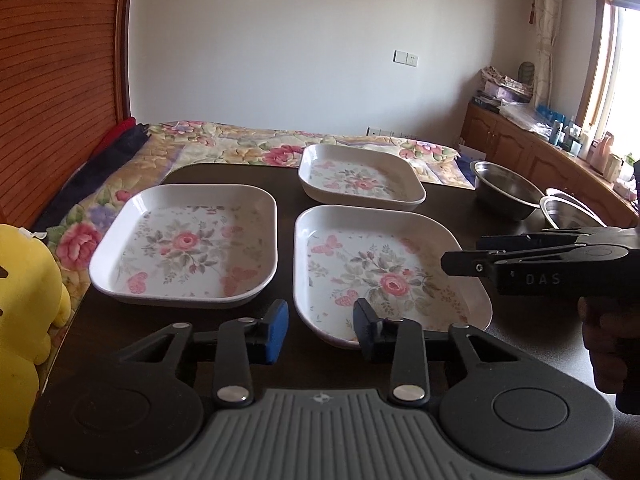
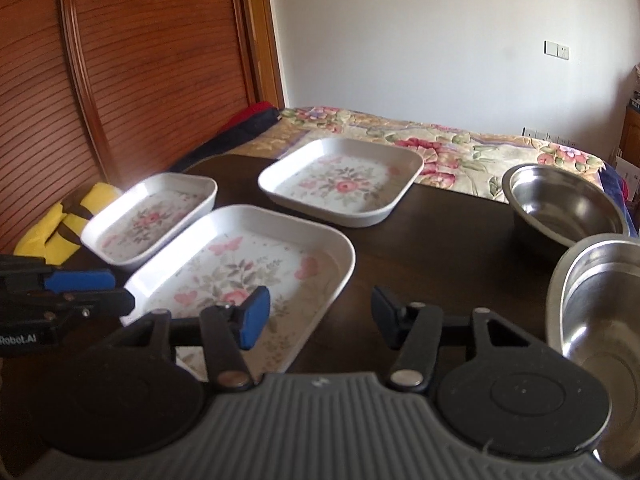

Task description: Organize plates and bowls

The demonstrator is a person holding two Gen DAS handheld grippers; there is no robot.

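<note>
On the dark counter (image 1: pixel 460 200) three floral plates (image 1: pixel 188 244) lie apart and steel bowls (image 2: pixel 560 204) sit at its right edge; both tools (image 1: pixel 320 326) (image 2: pixel 318 316) hover released, so stacking seems not yet begun and a plate rim must be gripped first.

The left gripper (image 1: pixel 320 326) is held low and level, its 2 blue-padded fingers (image 1: pixel 277 330) spread wide with nothing between them. The right gripper (image 2: pixel 318 318) is likewise spread, its 2 fingers parted and empty. In the left wrist view the right gripper shows side-on at the right edge, gripped from below by a hand (image 1: pixel 608 344). In the right wrist view the left gripper reaches in from the left edge.
</note>
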